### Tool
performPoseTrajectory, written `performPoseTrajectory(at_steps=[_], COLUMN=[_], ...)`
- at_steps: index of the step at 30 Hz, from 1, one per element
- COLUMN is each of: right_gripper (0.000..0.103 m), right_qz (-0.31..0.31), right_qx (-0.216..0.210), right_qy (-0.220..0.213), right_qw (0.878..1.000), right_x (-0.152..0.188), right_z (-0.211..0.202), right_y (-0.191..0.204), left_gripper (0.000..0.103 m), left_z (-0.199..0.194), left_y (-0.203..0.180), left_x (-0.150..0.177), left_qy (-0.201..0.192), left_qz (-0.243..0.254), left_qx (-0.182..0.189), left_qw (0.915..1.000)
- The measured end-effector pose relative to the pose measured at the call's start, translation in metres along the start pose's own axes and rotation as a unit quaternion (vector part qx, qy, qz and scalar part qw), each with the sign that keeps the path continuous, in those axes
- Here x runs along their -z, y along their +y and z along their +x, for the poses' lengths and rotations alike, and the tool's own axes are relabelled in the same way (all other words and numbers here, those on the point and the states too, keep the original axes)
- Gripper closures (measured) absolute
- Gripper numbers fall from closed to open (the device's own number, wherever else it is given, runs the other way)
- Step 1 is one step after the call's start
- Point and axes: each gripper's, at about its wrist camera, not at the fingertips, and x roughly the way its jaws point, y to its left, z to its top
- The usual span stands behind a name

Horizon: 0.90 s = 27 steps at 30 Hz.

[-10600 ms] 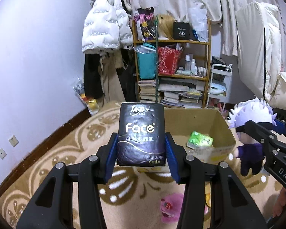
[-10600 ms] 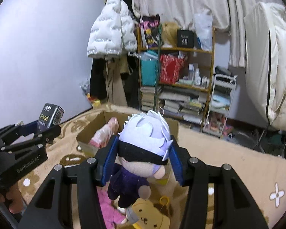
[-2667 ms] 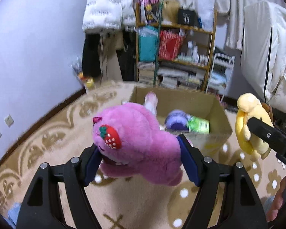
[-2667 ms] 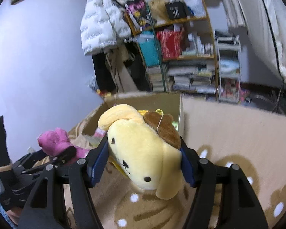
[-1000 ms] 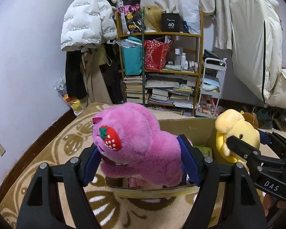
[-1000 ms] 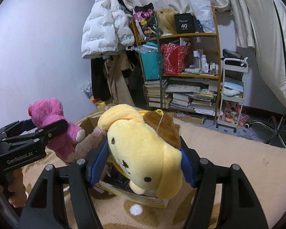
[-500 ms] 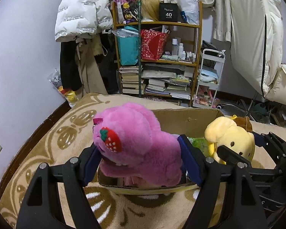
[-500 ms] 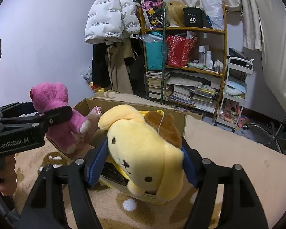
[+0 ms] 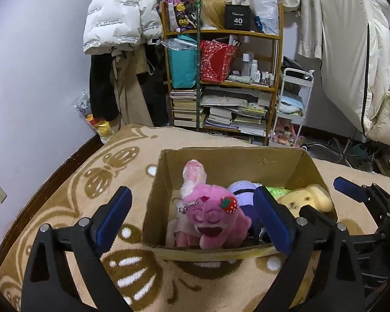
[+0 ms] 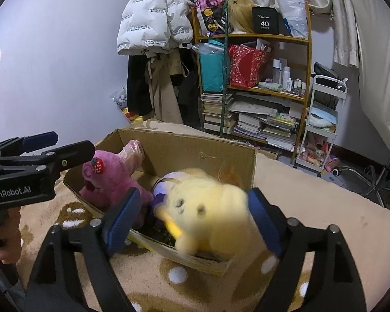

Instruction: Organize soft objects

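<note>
A beige rug (image 9: pixel 65 187) with brown ornaments and white dots covers the floor, and on it stands an open cardboard box (image 9: pixel 228 161) with its flaps gone, well in front of a wooden shelf unit (image 9: pixel 226 59) crowded with books, bags and bottles; a white puffer jacket (image 9: pixel 117 13) hangs to the left of the shelves. The left tool (image 9: pixel 192 218) hangs over the near rim of the box with its blue-padded fingers spread wide apart and nothing between them. Inside the box, against the near wall, lies a pink plush bear (image 9: pixel 213 221) with a strawberry on its head and its face turned up; it touches neither pad. Behind it a pink toy in clear plastic wrap (image 9: pixel 192 176) leans upright, and beside the bear sits a white-haired doll in purple (image 9: pixel 243 189), with a green packet (image 9: pixel 278 191) next to it. The right tool (image 10: pixel 192 215) hovers over the box's near right corner, its fingers also apart. A yellow plush dog (image 10: pixel 208 205) appears between them, blurred, over the box contents; in the left view it lies in the right end of the box, clear of the pads.
</note>
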Motion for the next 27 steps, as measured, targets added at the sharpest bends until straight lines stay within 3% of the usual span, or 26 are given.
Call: performPoseTrajectory(at_steps=[7,9,10,27], right_gripper=[0.012,0.001,0.0,0.0], right_qz=[-0.005,-0.008,-0.007,0.026], right_qx=[0.004,0.008,0.012,0.004], right_qy=[-0.003,-0.007,-0.014,-0.069], right_qw=[1.0,1.0,1.0,0.997], right_x=[-0.001,-0.002,-0.002,-0.005], right_z=[-0.005,-0.009,-0.014,-0.096], right_y=[0.003,0.004,0.005,0.021], left_gripper=[0.003,0.002,0.002,0.001], left_z=[-0.016,-0.027,-0.03,-0.129], left_y=[0.011,0.014,0.015,0.023], left_x=[0.002,0.003,0.003,0.012], left_qy=[-0.005,-0.013,-0.016,-0.071], left_qz=[-0.015,-0.018,-0.017,0.009], left_qx=[-0.011,-0.015,-0.018,-0.065], left_qw=[0.9998,0.9996,0.9996,0.9953])
